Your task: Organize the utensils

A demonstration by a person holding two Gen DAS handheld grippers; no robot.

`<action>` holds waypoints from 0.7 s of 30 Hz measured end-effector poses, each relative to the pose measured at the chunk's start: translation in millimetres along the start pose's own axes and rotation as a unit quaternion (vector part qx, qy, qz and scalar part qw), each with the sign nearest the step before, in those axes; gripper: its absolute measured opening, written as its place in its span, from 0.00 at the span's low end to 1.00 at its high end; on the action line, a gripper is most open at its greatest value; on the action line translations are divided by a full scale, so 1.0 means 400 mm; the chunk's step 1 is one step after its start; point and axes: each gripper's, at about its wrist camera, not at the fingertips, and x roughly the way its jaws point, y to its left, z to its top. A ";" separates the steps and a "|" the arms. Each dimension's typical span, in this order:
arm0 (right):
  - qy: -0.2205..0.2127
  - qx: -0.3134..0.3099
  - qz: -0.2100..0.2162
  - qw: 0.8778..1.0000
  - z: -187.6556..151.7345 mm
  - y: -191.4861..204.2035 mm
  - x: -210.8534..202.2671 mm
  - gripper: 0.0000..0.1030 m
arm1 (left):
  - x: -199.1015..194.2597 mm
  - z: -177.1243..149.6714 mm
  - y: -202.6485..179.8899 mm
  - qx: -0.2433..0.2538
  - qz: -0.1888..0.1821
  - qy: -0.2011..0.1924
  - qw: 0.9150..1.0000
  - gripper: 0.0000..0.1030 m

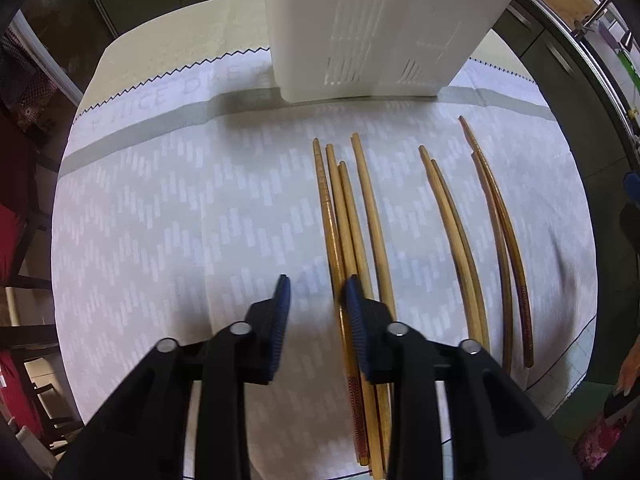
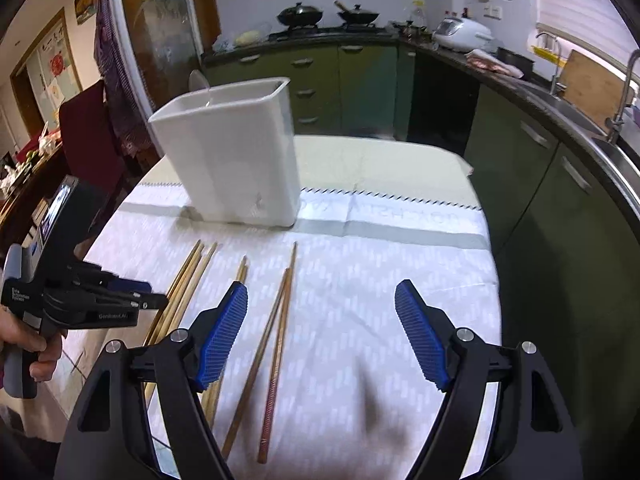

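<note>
Black arms of the left gripper (image 1: 316, 300) are filling the bottom of its own view, its blue ribbed fingers (image 1: 282, 312) standing partly apart with nothing between them; whether they are touching the cloth is not clear. Its right-hand finger is lying over the handle ends of a bundle of four chopsticks (image 1: 348, 216), which are pointing tips-first toward the white utensil holder (image 1: 380, 28).

That holder is standing upright on a pale patterned tablecloth (image 1: 180, 220), on the grey stripe across it, and a clear spoon-like piece (image 2: 199, 82) is showing at its rim in the right wrist view. Beside the bundle, farther from the left gripper, a pair of light chopsticks (image 1: 452, 232) is lying, and beyond them a darker reddish pair (image 1: 500, 232), all roughly parallel, tips toward the holder and well short of its base.

Over the same cloth the right gripper (image 2: 320, 332) is hanging with its fingers (image 2: 420, 336) spread wide and gripping nothing, the reddish pair (image 2: 280, 332) lying below, between them and nearer the left finger. A hand (image 2: 36, 344) is grasping the left gripper's handle at that view's edge. Green kitchen cabinets (image 2: 360, 88) are running behind the holder.
</note>
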 end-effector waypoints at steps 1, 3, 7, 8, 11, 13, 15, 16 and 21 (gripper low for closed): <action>0.004 -0.002 0.002 1.000 0.000 0.004 0.005 0.74 | 0.001 0.000 0.007 0.000 -0.003 0.003 1.000 0.20; 0.013 -0.004 0.008 1.000 0.002 0.016 0.020 0.73 | 0.006 -0.001 0.018 -0.001 -0.003 0.008 1.000 0.19; 0.046 -0.011 0.033 0.998 0.003 0.049 0.060 0.63 | 0.003 -0.005 0.029 0.005 0.001 0.008 1.000 0.18; 0.058 -0.016 0.040 0.997 0.004 0.062 0.075 0.61 | 0.004 -0.003 0.025 0.009 0.005 0.008 1.000 0.18; 0.089 -0.029 0.053 0.994 0.000 0.100 0.120 0.44 | 0.008 -0.003 0.011 0.023 0.017 0.008 1.000 0.11; 0.107 -0.041 0.061 0.992 -0.007 0.125 0.149 0.34 | 0.011 0.000 0.014 0.030 0.021 0.012 0.999 0.10; 0.113 -0.057 0.064 0.990 -0.020 0.147 0.165 0.34 | 0.010 0.001 0.031 0.030 0.024 0.014 0.999 0.10; 0.117 -0.065 0.066 0.989 -0.025 0.161 0.177 0.34 | 0.010 0.001 0.038 0.032 0.025 0.014 0.999 0.10; 0.127 -0.078 0.065 0.987 -0.043 0.199 0.220 0.26 | 0.011 0.004 0.040 0.045 0.031 0.009 0.998 0.10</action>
